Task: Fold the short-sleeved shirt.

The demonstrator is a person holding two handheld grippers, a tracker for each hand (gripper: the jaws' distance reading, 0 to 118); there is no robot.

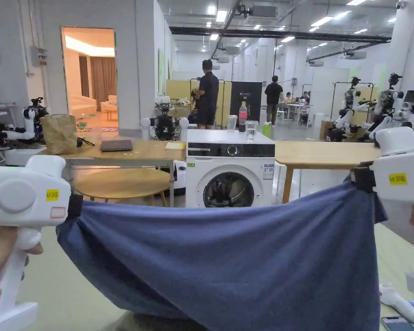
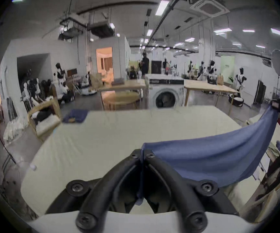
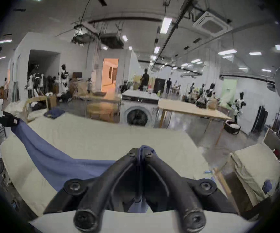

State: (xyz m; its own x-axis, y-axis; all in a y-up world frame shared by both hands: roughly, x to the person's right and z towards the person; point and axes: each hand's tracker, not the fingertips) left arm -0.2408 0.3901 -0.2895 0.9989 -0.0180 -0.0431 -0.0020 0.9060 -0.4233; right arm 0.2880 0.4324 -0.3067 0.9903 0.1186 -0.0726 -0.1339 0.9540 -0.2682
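Head view shows the blue shirt held up in the air, stretched between two white grippers. The left gripper pinches one top corner at the left edge of the picture, and the right gripper pinches the other corner, a little higher, at the right edge. The top hem sags in a shallow curve between them. The cloth hangs down toward a pale green table, and its lower edge seems to rest there in a dark heap.

Left gripper view shows the black jaws closed on a fold of the shirt, which runs off to the right and up to the other gripper. Below lies the table, with a small blue cloth at its far left corner.

Right gripper view shows its jaws likewise clamped on the shirt, with cloth bunched at the tips and more hanging between the arms.

Beyond the table stand a washer, wooden tables and a round stool. A phone lies at the near right on the table. Two people stand far back.
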